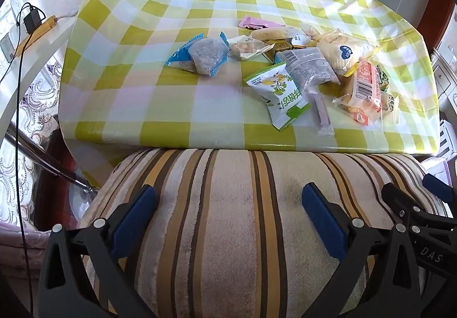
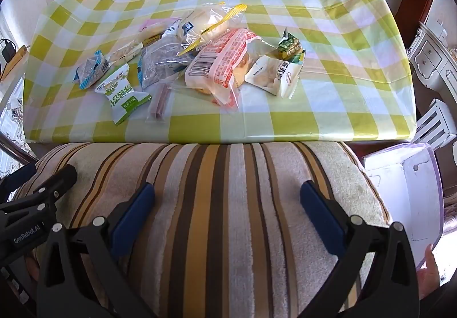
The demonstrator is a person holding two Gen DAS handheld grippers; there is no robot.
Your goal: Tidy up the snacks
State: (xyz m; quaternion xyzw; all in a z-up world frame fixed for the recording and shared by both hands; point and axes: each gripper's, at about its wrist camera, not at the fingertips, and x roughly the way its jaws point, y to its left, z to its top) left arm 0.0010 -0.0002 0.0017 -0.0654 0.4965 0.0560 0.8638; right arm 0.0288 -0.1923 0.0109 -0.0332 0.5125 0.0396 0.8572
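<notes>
Left wrist view: the left gripper (image 1: 228, 221) hangs over a striped cushion (image 1: 228, 232), jaws spread wide, nothing between them. Ahead of it, past the cushion's far edge, the snack pile (image 1: 285, 66) lies on the checked tablecloth (image 1: 142, 106), mostly ahead and to the right; a blue-edged packet (image 1: 200, 56) sits slightly apart at the pile's left, and a green-and-white packet (image 1: 281, 95) lies nearest. The right gripper's frame shows at the lower right edge. Right wrist view: the right gripper (image 2: 228, 216) likewise hovers over the cushion with jaws fully apart and empty. The pile lies ahead and a little left; a red-printed bread bag (image 2: 220, 66) is central, and a white packet (image 2: 271, 75) and a small green wrapped piece (image 2: 288, 46) lie at its right. Judgement: no sorting has begun. For a clean first pick, each gripper would best take an outlying packet on its own side, closing across a flat crimped edge rather than the puffed middle, so overlapping film bags are not dragged along.
</notes>
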